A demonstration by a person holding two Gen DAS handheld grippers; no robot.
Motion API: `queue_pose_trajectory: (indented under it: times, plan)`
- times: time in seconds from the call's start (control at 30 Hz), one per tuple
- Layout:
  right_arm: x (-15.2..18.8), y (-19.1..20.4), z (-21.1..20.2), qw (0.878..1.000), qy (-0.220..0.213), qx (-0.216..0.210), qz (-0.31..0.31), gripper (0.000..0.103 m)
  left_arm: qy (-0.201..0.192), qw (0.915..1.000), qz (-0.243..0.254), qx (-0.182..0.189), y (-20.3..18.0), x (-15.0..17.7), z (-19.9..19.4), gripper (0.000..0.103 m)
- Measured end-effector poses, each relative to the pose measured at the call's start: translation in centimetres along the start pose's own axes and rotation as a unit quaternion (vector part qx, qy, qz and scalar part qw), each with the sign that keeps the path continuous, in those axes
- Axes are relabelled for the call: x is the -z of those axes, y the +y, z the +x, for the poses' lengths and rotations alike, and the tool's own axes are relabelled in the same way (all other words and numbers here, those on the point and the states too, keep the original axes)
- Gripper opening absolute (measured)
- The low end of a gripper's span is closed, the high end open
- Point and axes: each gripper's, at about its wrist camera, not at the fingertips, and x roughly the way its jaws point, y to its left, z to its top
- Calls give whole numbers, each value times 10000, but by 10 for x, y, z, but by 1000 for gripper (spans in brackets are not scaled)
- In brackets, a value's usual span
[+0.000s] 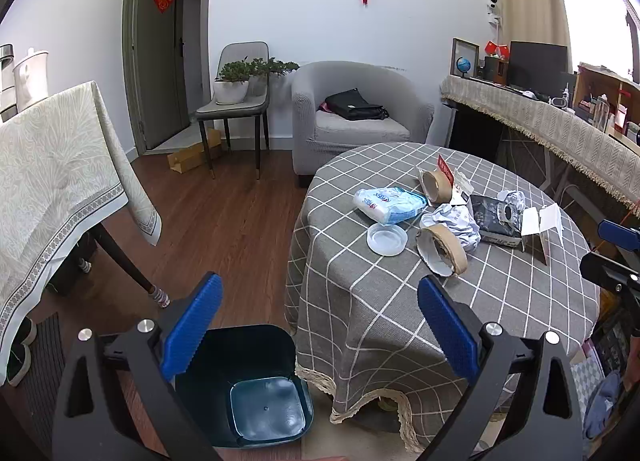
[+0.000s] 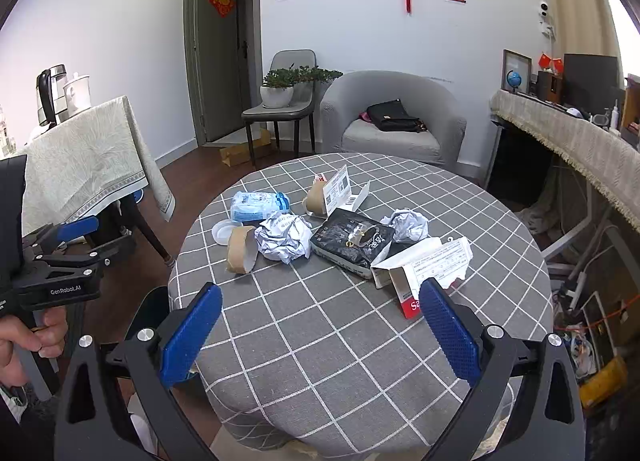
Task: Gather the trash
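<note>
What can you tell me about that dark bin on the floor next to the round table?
The bin is a dark teal, glossy, plastic-looking container with a squarish mouth and rounded corners. It stands upright and open, no lid on it, on the wooden floor close beside the table's hanging checked cloth. Inside, only its lighter bottom shows; no trash is visible.

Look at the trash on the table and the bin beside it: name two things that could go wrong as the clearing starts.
1. The bin stands on the floor below the table's edge; a light paper ball released too early may miss it.
2. The trash lies tightly clustered: grabbing the near tape roll with the open left gripper could nudge the lid off the table.
</note>
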Motion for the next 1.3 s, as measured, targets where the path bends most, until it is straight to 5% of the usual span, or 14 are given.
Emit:
queue_pose_trajectory:
  times: [1.3]
  plan:
    - [2, 6, 2, 10000, -7, 2, -62, 100, 9, 10000, 6, 35, -5, -1, 2, 100]
